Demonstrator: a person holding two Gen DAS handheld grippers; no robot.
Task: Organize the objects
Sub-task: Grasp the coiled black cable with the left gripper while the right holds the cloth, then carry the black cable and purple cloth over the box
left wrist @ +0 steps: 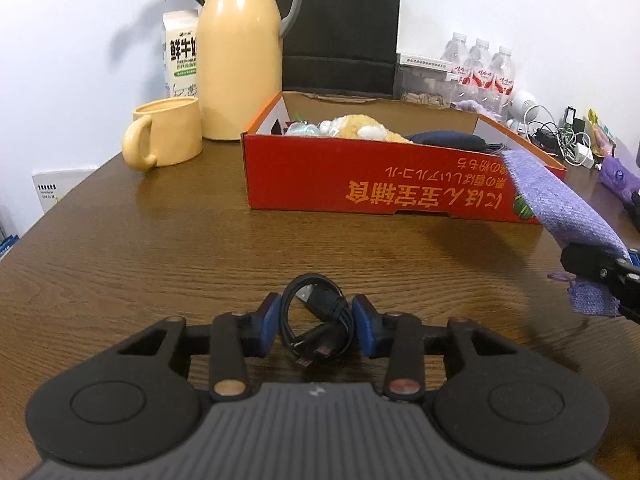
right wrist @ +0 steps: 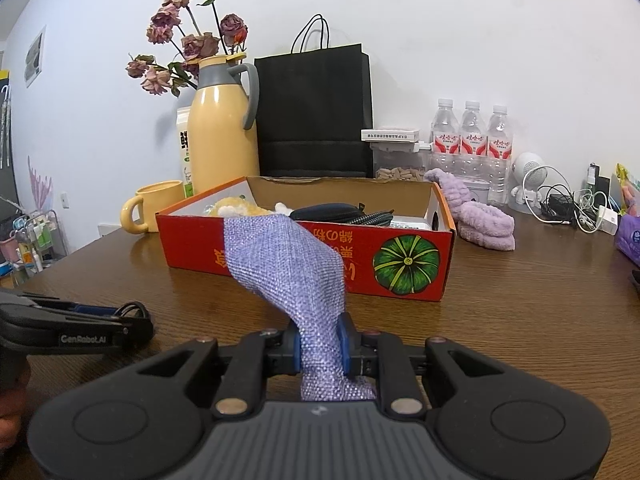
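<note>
A coiled black USB cable (left wrist: 325,305) lies on the brown wooden table (left wrist: 160,248) near its front. My left gripper (left wrist: 317,318) has a blue pad against each side of the coil, shut on it. My right gripper (right wrist: 322,344) is shut on a purple woven pouch (right wrist: 284,256), which stands up from the pads and leans toward the red cardboard box (right wrist: 192,248). The box (left wrist: 320,184) holds a yellow plush toy (left wrist: 360,126), a dark case (right wrist: 324,212) and a braided cable. In the left wrist view the pouch (left wrist: 556,200) hangs at the right, by the box's corner.
Behind the box stand a yellow mug (left wrist: 168,136), a yellow thermos jug (left wrist: 240,60), a milk carton (left wrist: 180,52), a black paper bag (right wrist: 316,112) and three water bottles (right wrist: 472,148). A purple fluffy cloth (right wrist: 480,220) and a tangle of chargers (right wrist: 576,208) lie at the right.
</note>
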